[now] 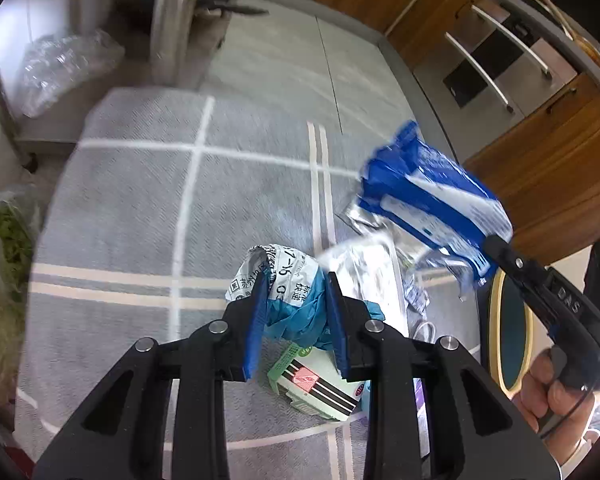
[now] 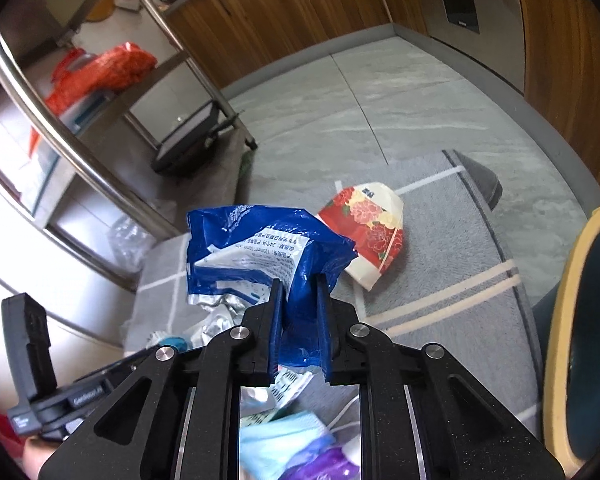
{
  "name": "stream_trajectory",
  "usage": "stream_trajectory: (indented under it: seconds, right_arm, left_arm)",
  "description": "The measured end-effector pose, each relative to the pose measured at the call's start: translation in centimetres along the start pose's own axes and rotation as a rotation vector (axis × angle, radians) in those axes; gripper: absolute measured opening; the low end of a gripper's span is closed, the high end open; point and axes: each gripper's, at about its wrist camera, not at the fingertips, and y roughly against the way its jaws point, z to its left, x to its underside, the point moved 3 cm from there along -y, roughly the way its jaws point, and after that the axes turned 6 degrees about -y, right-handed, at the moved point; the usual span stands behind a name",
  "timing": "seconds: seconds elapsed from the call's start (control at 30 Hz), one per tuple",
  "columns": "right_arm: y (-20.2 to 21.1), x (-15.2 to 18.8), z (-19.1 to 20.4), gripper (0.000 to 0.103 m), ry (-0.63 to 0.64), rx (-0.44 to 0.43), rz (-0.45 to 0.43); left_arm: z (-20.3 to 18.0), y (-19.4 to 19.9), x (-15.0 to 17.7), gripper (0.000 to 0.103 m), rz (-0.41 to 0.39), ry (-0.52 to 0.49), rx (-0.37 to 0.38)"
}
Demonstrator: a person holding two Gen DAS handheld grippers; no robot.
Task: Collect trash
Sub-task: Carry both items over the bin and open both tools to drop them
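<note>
The left claw is clenched on a teal and white wad, pinched between its blue pads and held up over the grey rug. Just under it on the rug lies a green box with red and black stripes. The right claw grasps a blue bag, crumpled and lifted off the rug. Past the bag, a red flower box lies on the rug, apart from the claw. Low in the right view sit a light blue mask and something purple. A round chair stands at the right edge
</note>
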Motion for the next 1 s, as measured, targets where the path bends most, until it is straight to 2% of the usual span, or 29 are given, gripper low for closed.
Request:
stream_trajectory:
  seconds: [0.13,0.37,0.6,1.0]
  right_arm:
    - [2.3,-0.1,-0.2,0.017,-0.021,-0.017,-0.036]
    - [7.4,-0.3,-2.6,0.017,-0.081,-0.026,-0.108]
    - [12.3,1.0,-6.1,0.017,-0.135,-0.002,-0.161]
    - [17.2,3.9,-12.0,0.017,-0.219,0.052,-0.205]
  left_arm:
    - [0.4,2.3,-0.1,0.028,-0.058,0.013,-0.032]
    - [-0.6,5.2,0.1,0.028,-0.126,0.016,-0.007]
    - [-6.2,6.0,0.3,0.028,-0.147,-0.072,0.058]
    - [-15.8,5.8,1.5,0.028,-0.140,-0.194,0.168]
